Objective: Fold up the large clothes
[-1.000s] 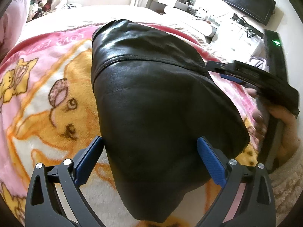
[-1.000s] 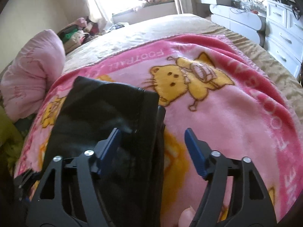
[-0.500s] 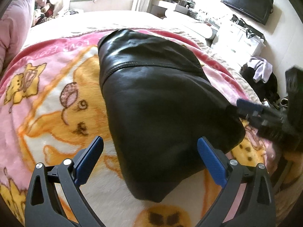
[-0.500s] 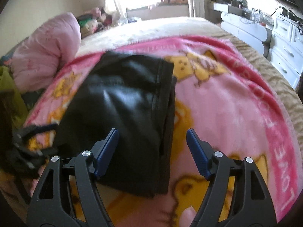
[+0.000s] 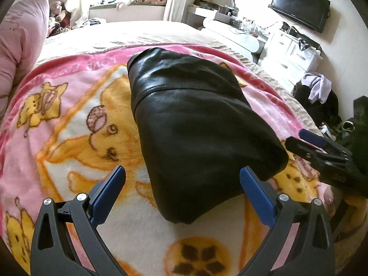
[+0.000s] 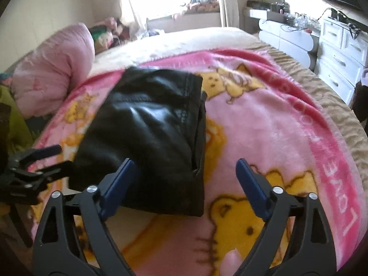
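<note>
The near end of the black leather garment [image 5: 197, 124] is partly masked in both wrist views: in the left view the right-hand blue pad stands in front of its lower edge, and in the right view the left-hand pad covers its near corner. What kind of garment it is cannot be told, since it lies folded into a compact, glossy bundle with a stitched seam across the far part and a stitched, layered edge along one side. It rests on a pink blanket [image 5: 57, 119] printed with yellow cartoon bears, spread over the bed [image 6: 184, 41]. The left claw [image 5: 182, 191] is spread wide, nothing between its pads, hovering just above the garment's near end. The right claw [image 6: 186, 181] has its jaws opening, and no pad presses on the leather. In the left view the right claw [image 5: 322, 151] is cut off at the frame's edge. A pink pillow [image 6: 55, 78] lies beside the blanket.
</note>
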{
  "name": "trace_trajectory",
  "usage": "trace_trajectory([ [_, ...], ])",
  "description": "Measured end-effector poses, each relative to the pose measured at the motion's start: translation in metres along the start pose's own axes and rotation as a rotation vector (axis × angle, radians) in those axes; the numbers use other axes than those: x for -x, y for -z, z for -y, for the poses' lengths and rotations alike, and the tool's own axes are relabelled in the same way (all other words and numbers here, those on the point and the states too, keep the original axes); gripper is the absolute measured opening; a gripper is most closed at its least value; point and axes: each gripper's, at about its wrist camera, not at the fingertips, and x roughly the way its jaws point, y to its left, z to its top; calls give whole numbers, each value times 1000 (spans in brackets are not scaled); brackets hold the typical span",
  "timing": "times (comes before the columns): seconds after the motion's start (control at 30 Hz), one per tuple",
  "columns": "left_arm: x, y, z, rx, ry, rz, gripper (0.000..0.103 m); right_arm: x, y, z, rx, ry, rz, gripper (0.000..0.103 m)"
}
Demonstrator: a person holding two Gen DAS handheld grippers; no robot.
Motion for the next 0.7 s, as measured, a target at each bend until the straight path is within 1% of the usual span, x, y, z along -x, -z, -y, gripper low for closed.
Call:
trace_trajectory([
  [0.03,4,0,1,2,-1,4,99,5,0,0,-3,1,12,90],
  [0.17,17,3,5,-2,-11,20,99,24,1,-3,-6,1,48,92],
  [0.43,43,10,12,-10,-13,55,99,61,12,-20,18,-12,113,94],
  [0.7,64,21,15,-3,-23,88,99,82,28,-34,22,-12,143,94],
])
